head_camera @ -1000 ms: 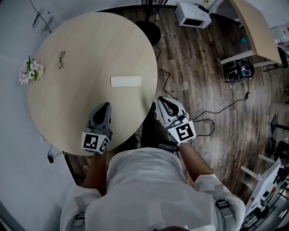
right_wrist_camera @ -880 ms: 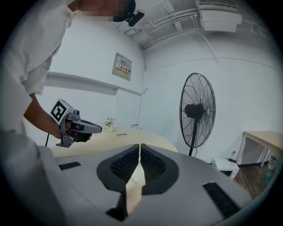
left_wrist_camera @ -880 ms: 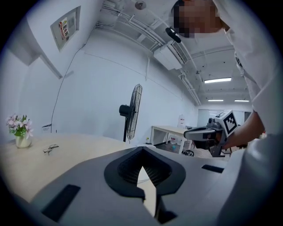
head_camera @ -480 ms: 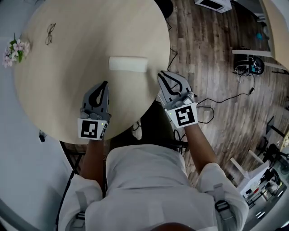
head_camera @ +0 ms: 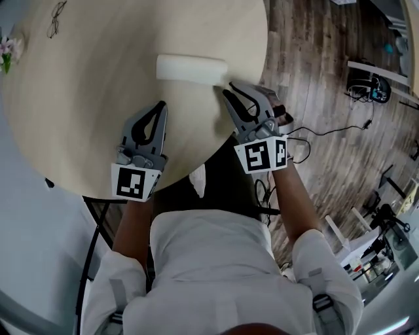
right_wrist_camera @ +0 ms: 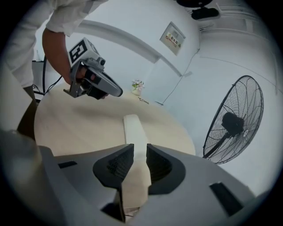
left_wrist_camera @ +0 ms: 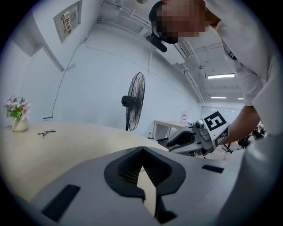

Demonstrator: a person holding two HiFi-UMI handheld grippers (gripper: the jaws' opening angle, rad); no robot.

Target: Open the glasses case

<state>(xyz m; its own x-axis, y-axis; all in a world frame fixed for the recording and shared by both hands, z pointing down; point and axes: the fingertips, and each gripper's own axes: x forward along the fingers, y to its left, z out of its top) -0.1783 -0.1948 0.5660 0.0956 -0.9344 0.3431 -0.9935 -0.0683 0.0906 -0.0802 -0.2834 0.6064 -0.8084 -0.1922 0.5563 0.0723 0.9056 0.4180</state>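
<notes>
Worktop: the round pale-wood worktop (head_camera: 98, 78) fills the upper left of the head view. It is mostly bare, and the action sits near its right-hand edge.
Person: a person in white sleeves leans in from the near edge with a tool in each hand. Both tools point out across the wood, which I read as setting up one on each end of the case.
Fan: a black pedestal fan (right_wrist_camera: 232, 121) stands off beyond the worktop and plays no part in this.
Left tool: the grey two-jaw left tool (head_camera: 160, 106) has its pads meeting at the tips with nothing between them. It hangs low over the wood, near the case's left end on the person's side but apart from it. It looks parked there, ready to steady the body.
Right tool: the matching right tool (head_camera: 228, 93) has its jaws parted by a narrow slot and grips nothing. It is aimed straight down the length of the case, likely lining up on the seam or the end.
Case: the cream oblong glasses case (head_camera: 192, 69) lies flat with its lid down. Its right end is just beyond the right tool's tips; contact can't be judged.
Progress: the opening has not begun; the approach is nearly done.
Flowers: a small vase of pink-and-white flowers (left_wrist_camera: 17, 112) stands at the far left edge, well clear of the tools.
Spectacles: thin wire-framed spectacles (head_camera: 56, 18) lie near the flowers, well apart from the case.
</notes>
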